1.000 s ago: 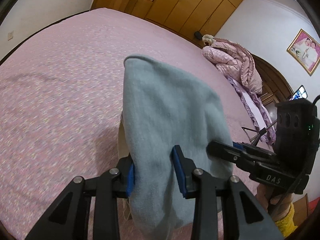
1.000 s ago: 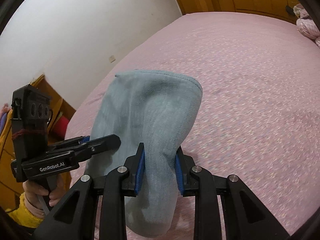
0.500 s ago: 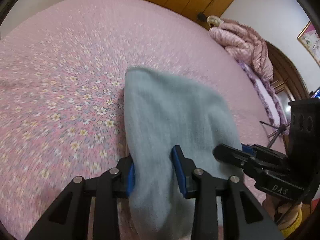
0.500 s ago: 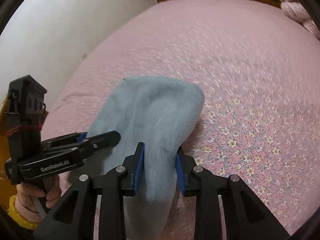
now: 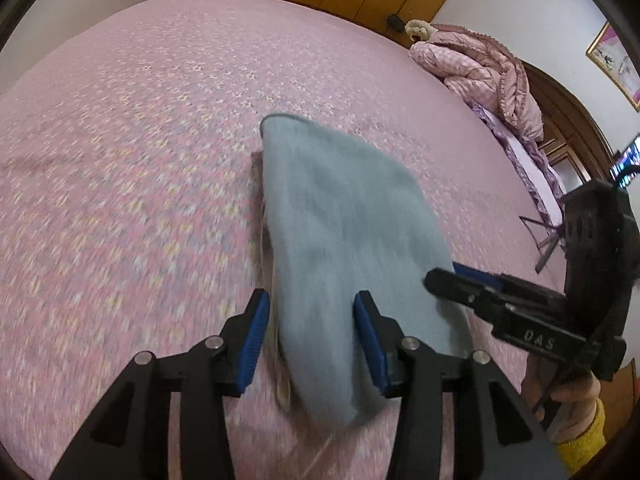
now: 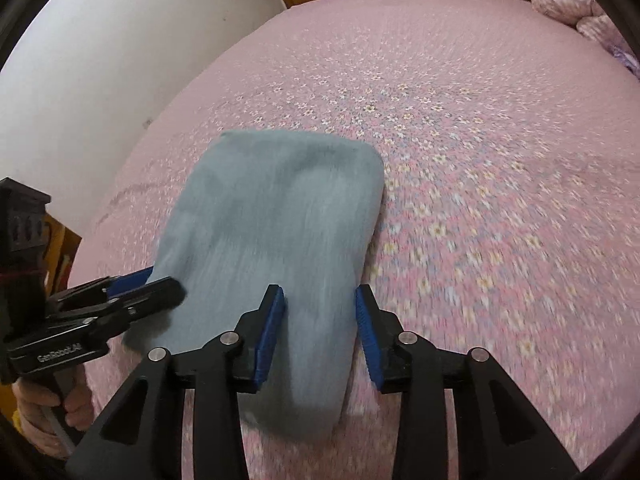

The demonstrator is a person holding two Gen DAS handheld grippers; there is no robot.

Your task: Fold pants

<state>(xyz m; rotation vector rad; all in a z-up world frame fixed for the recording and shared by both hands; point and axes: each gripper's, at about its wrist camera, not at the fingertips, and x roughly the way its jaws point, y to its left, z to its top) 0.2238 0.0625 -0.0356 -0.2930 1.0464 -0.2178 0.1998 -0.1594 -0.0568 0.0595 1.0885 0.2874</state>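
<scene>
Since the earlier frame, the folded blue pants have been lowered onto the pink bedspread, where they lie near its close edge. Both the left gripper and right gripper are being opened, pads apart around the cloth. Folding appears nearly done; only withdrawal seems left.

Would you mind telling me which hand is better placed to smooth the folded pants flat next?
Right, probably. The right gripper looks down on the broad top of the pants, fingers opening around the cloth. The left gripper straddles only a side edge.
</scene>
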